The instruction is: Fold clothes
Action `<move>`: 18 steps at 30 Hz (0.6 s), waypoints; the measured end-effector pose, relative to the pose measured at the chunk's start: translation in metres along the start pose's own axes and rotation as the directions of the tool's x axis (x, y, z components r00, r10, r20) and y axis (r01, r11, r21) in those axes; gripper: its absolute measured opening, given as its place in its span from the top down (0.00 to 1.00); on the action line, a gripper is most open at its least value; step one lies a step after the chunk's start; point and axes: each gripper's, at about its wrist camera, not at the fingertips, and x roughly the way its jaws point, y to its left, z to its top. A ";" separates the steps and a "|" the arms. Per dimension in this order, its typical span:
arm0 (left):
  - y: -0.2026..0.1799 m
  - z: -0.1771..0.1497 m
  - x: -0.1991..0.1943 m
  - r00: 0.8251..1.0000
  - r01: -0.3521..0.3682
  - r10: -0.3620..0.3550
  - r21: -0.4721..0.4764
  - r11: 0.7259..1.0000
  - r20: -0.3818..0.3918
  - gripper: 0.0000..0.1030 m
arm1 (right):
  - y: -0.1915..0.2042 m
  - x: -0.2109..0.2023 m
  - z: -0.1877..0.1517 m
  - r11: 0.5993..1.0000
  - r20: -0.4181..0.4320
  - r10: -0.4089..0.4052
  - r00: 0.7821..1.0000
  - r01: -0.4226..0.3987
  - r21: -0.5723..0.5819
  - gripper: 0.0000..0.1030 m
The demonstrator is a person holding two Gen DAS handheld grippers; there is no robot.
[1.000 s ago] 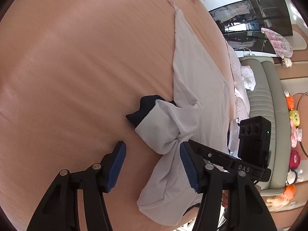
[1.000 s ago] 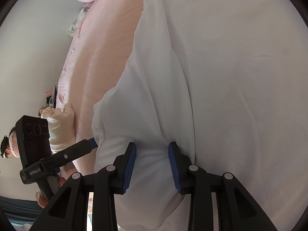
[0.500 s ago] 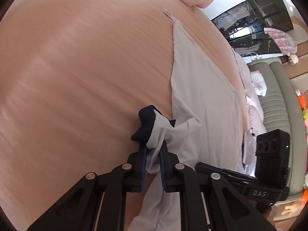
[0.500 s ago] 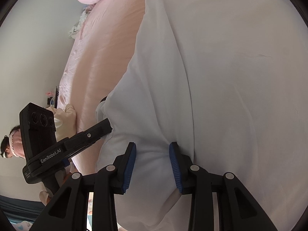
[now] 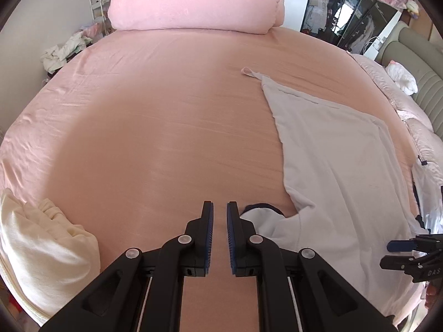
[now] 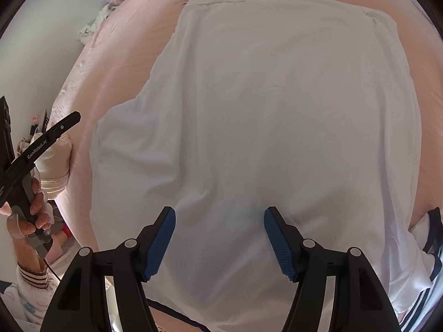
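Hovering over the bed (image 5: 138,138), pink sheet, both tools tipped down at it. Left gripper (image 5: 219,207): my fingers are drawn together, only a thin slit between the blue pads, bare sheet showing through the slit, no cloth caught in it. Shirt (image 5: 332,166), white, lies spread flat on the right part of the bed, its far edge toward the pink duvet (image 5: 193,0) rolled at the far end. Sleeve (image 5: 277,221) bunched at the near-left corner of the shirt, navy cuff (image 5: 263,207) turned up, just beside my left gripper's right finger; cannot tell if it touches. Cream garment (image 5: 36,243) heaped at the near-left bed edge, well apart from the shirt. Right gripper (image 6: 219,215): jaws wide and opening, pads above the near part of the shirt with cloth showing in the gap between them but not pinched; soft creases run in the cloth between the pads. Navy stripes (image 6: 432,238) on the shirt's trim at the right edge of the right view. In that view my left hand (image 6: 30,210) wraps the other tool's handle off the bed's left side.
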 end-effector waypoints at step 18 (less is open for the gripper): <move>-0.001 -0.049 0.014 0.924 0.176 -0.227 -0.182 0.967 -0.308 0.89 | 0.007 -0.031 -0.050 0.991 0.057 -0.079 0.995 0.084 -0.101 0.36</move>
